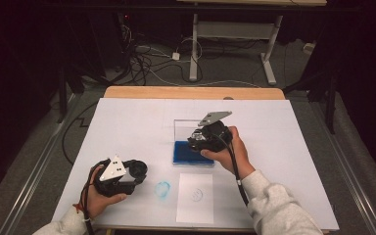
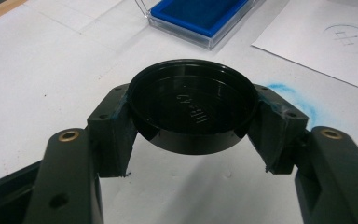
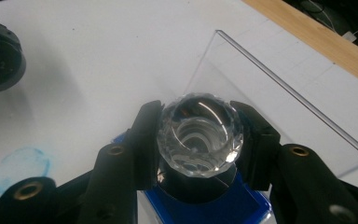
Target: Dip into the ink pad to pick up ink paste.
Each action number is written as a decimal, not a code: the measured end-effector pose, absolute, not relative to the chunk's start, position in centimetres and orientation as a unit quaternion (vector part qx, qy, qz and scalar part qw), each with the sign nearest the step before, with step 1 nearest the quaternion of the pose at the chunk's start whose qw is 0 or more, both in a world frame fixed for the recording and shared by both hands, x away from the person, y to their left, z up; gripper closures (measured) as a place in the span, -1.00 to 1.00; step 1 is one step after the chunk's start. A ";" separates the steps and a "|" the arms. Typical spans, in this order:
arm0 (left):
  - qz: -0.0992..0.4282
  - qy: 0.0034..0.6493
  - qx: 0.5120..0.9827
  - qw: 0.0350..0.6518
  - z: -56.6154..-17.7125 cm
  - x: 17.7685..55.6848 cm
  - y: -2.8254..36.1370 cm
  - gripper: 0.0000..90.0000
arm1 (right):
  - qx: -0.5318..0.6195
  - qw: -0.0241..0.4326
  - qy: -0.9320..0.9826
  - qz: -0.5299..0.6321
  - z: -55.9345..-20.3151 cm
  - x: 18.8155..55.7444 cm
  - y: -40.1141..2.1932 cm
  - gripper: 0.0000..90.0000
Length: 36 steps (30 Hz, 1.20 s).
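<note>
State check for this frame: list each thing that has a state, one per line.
Black cap: off the stamp, clamped in the left gripper.
Crystal-topped stamp: gripped by the right gripper, over the ink pad.
Blue ink pad case: open, clear lid raised.
Paper sheet: bears a faint round print.

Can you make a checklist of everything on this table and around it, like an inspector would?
Surface: white sheet over a wooden table; a round blue smudge.
Job's things: stamp with a faceted clear top, over the blue ink pad, whose clear lid stands open; black cap; paper bearing a faint round print.
Clutter: nothing seen.
Grippers: left tool shut on the cap; right tool shut on the stamp.
Cables: one trails from each tool along the forearm; more lie tangled on the floor.
Surroundings: dark room, white desk legs behind.
</note>
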<state>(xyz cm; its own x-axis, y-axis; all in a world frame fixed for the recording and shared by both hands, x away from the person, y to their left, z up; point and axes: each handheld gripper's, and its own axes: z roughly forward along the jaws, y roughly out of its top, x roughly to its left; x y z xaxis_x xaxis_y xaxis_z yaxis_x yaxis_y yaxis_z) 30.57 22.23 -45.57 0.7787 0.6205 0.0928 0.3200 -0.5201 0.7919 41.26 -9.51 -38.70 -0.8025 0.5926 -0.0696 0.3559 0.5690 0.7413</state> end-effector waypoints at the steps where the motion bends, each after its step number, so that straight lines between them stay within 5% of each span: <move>1: 0.190 0.265 0.860 0.393 -45.5 30.7 22.4 -0.18 | 0.273 0.155 0.874 0.372 -38.9 41.4 -9.2 0.26; 36: 0.181 0.262 0.865 0.388 -45.6 30.8 22.3 -0.18 | 0.279 0.108 0.899 0.321 -42.5 43.2 -5.5 0.26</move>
